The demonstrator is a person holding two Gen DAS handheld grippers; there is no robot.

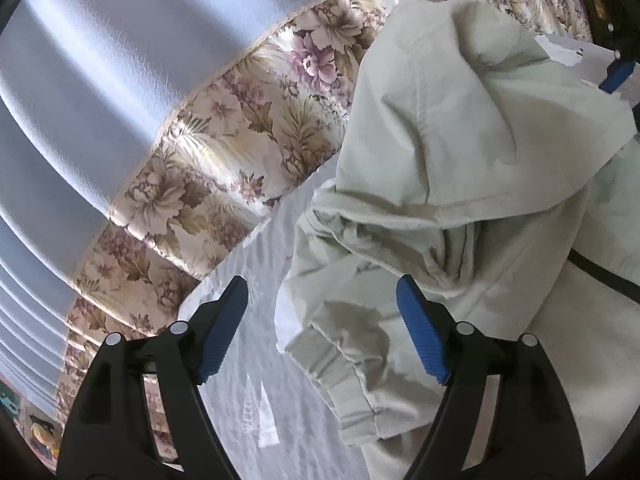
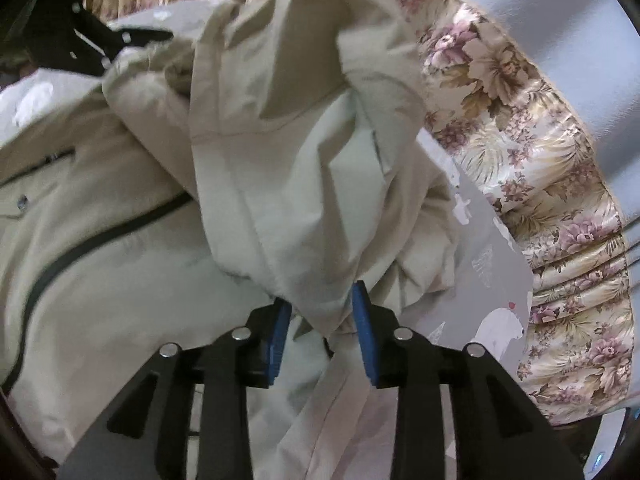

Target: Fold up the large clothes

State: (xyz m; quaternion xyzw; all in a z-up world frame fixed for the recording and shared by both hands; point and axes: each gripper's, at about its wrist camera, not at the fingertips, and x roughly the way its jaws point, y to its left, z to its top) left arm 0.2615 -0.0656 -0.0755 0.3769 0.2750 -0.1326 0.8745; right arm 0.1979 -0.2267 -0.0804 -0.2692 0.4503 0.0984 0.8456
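A pale green-beige hooded jacket (image 1: 460,168) with a dark zipper lies bunched on a grey patterned bed sheet (image 1: 256,400). In the left wrist view my left gripper (image 1: 320,320) is open and empty, its blue pads either side of a sleeve cuff (image 1: 340,376). In the right wrist view my right gripper (image 2: 322,316) is shut on a bunched fold of the jacket (image 2: 304,184), which rises in front of the camera. The right gripper also shows in the left wrist view at the top right (image 1: 616,72). The left gripper also shows in the right wrist view at the top left (image 2: 104,40).
A floral fabric headboard or cushion (image 1: 240,128) borders the sheet on the far side, seen also in the right wrist view (image 2: 540,184). A pale blue-grey wall (image 1: 100,80) stands behind it. The grey sheet (image 2: 488,280) shows beside the jacket.
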